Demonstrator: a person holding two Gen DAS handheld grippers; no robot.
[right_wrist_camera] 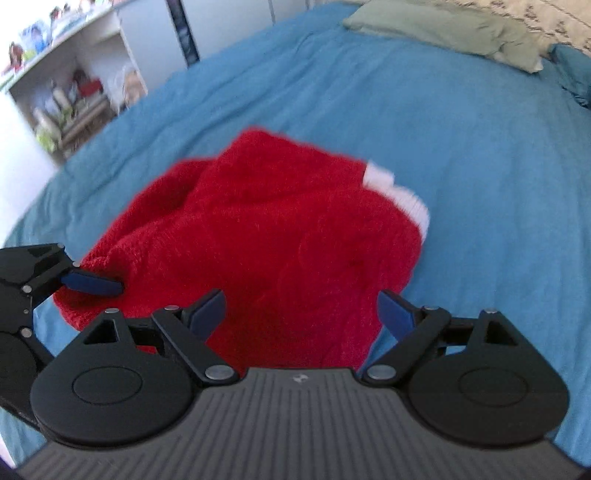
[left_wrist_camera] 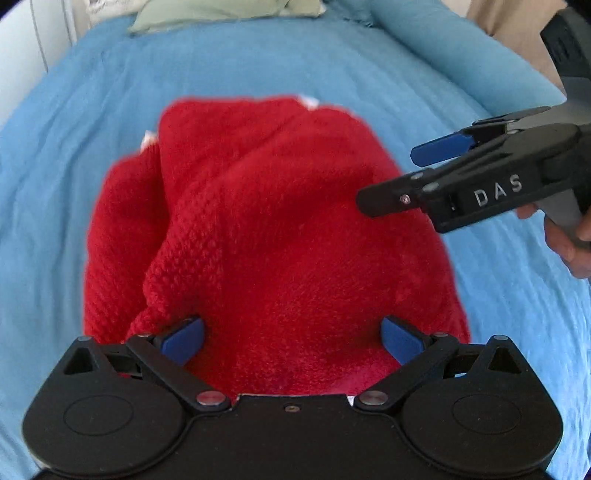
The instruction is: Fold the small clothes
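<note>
The left gripper (left_wrist_camera: 291, 338) hangs low with its 2 blue-padded fingers spread wide. The right gripper (right_wrist_camera: 301, 314) is likewise spread, angled toward the left one.

A blue bedspread (right_wrist_camera: 461, 155) covers the bed surface, lightly wrinkled. A pale green pillow (right_wrist_camera: 443, 29) lies at the far end of it, with a darker blue cushion (right_wrist_camera: 574, 70) just beside the pillow. Beyond the bed's left edge, a white shelving unit (right_wrist_camera: 70, 70) holds small, blurred items.
</note>
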